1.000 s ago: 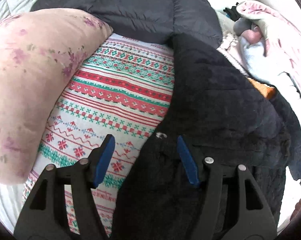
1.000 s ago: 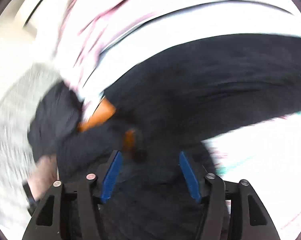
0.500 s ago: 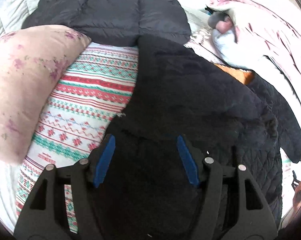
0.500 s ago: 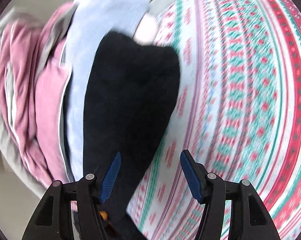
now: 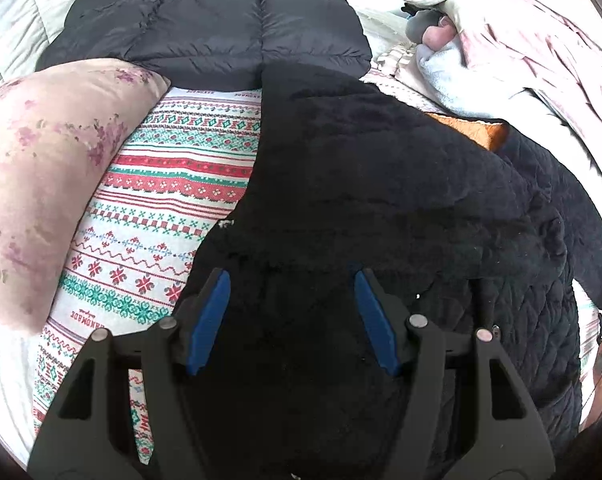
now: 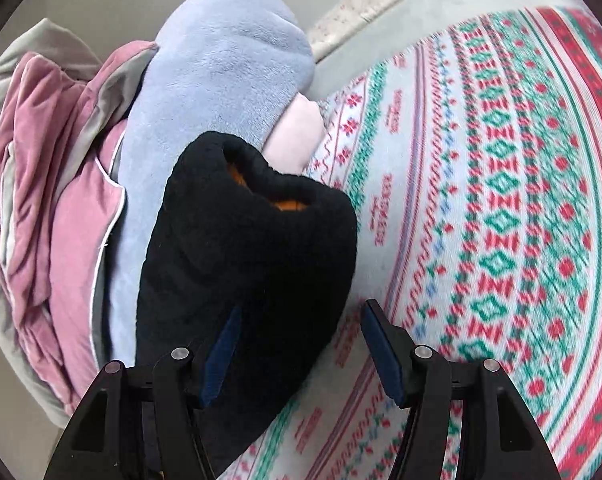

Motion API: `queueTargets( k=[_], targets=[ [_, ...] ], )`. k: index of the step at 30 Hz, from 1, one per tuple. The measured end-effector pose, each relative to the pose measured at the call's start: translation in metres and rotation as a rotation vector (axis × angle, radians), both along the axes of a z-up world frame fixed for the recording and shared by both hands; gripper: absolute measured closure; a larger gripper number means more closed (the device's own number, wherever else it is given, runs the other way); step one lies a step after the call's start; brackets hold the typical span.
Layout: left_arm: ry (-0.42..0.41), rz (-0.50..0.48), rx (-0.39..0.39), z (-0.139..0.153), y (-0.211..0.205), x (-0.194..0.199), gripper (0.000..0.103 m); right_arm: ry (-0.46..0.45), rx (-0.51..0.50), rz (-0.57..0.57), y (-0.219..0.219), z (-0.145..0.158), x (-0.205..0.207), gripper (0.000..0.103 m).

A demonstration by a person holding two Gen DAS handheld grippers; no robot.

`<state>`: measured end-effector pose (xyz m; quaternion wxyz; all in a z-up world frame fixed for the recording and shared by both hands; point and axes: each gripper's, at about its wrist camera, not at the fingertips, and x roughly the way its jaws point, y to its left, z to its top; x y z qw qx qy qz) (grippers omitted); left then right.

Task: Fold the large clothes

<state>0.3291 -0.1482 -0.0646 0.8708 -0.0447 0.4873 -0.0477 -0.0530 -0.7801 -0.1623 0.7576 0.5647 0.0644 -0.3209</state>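
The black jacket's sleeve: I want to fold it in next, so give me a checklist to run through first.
1. Left gripper jaws apart, over the black jacket: ok.
2. Right gripper jaws apart: ok.
3. Sleeve between the right jaws: ok; pads pressing on it: not ok.
4. Jacket body flat on the patterned sheet: not ok, rumpled.
5. Blue fleece clear of the sleeve cuff: not ok, touching.
6. Sleeve free of twists: cannot tell.

Soft, even daylight fills both views, with weak shadows. The black coat point(image 5: 341, 184) reads as a near-featureless dark mass. The far right of the left view is overexposed. The patterned sheet point(image 6: 501, 240) smears with motion blur. Fisheye bending and black corners frame both.
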Motion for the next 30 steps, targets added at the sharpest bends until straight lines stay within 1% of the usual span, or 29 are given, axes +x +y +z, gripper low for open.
queueTargets(
  k=[1, 3, 4, 5, 6, 8, 11, 12, 14, 15, 16, 17, 18, 19, 20, 21, 23, 24, 25, 27, 28, 30],
  targets=[
    [0.005, 0.0, -0.002, -0.001, 0.001, 0.001, 0.037, -0.01, 0.001, -0.004, -0.003, 0.002, 0.005, 0.043],
    [0.01, 0.004, -0.007, -0.002, 0.002, 0.001, 0.037, -0.028, 0.001, 0.004, -0.011, 0.006, 0.015, 0.069],
    [0.009, 0.007, -0.009, -0.002, 0.003, 0.001, 0.037, -0.021, -0.004, 0.009, -0.015, 0.01, 0.018, 0.084],
    [0.008, 0.008, -0.009, -0.002, 0.003, 0.001, 0.037, -0.023, -0.021, 0.017, -0.02, 0.019, 0.022, 0.088],
    [0.006, 0.009, -0.007, -0.002, 0.003, 0.001, 0.037, -0.025, -0.046, 0.02, -0.03, 0.031, 0.021, 0.089],
    [0.005, 0.009, -0.009, -0.001, 0.002, 0.002, 0.037, -0.025, -0.12, 0.009, -0.025, 0.059, 0.023, 0.091],
    [-0.003, 0.004, -0.015, 0.002, 0.002, 0.001, 0.037, -0.134, -0.206, -0.008, -0.014, 0.113, 0.02, 0.092],
    [-0.006, 0.001, -0.016, 0.003, 0.002, 0.0, 0.037, -0.155, -0.229, -0.001, 0.001, 0.127, 0.019, 0.092],
    [-0.008, -0.005, -0.022, 0.004, 0.002, -0.001, 0.037, -0.207, -0.309, 0.006, 0.017, 0.172, 0.018, 0.092],
    [-0.009, -0.006, -0.025, 0.006, 0.003, -0.002, 0.037, -0.224, -0.352, 0.021, 0.027, 0.189, 0.019, 0.092],
    [-0.01, -0.007, -0.029, 0.007, 0.004, -0.003, 0.037, -0.218, -0.391, 0.037, 0.04, 0.202, 0.02, 0.092],
    [-0.011, -0.005, -0.036, 0.009, 0.005, -0.003, 0.037, -0.187, -0.444, 0.05, 0.053, 0.217, 0.027, 0.092],
    [-0.011, -0.002, -0.043, 0.01, 0.006, -0.003, 0.037, -0.154, -0.485, 0.067, 0.069, 0.223, 0.03, 0.092],
    [-0.011, 0.003, -0.057, 0.012, 0.009, -0.003, 0.037, -0.111, -0.523, 0.078, 0.077, 0.229, 0.039, 0.092],
    [-0.01, 0.007, -0.067, 0.014, 0.011, -0.004, 0.037, -0.063, -0.546, 0.086, 0.084, 0.229, 0.046, 0.092],
    [-0.01, 0.011, -0.076, 0.015, 0.013, -0.005, 0.037, -0.034, -0.549, 0.093, 0.088, 0.224, 0.051, 0.092],
    [-0.01, 0.013, -0.094, 0.019, 0.017, -0.007, 0.037, 0.033, -0.5, 0.118, 0.088, 0.209, 0.068, 0.092],
    [-0.01, 0.017, -0.096, 0.021, 0.02, -0.007, 0.037, 0.043, -0.493, 0.127, 0.093, 0.205, 0.071, 0.092],
    [-0.011, 0.023, -0.099, 0.022, 0.023, -0.007, 0.037, 0.045, -0.51, 0.134, 0.102, 0.205, 0.072, 0.092],
    [-0.011, 0.038, -0.112, 0.024, 0.03, -0.007, 0.037, 0.046, -0.594, 0.154, 0.125, 0.221, 0.077, 0.092],
    [-0.01, 0.05, -0.126, 0.025, 0.035, -0.008, 0.037, 0.041, -0.661, 0.172, 0.145, 0.236, 0.081, 0.092],
    [-0.009, 0.062, -0.158, 0.028, 0.046, -0.007, 0.037, 0.026, -0.727, 0.205, 0.175, 0.252, 0.085, 0.092]
  ],
)
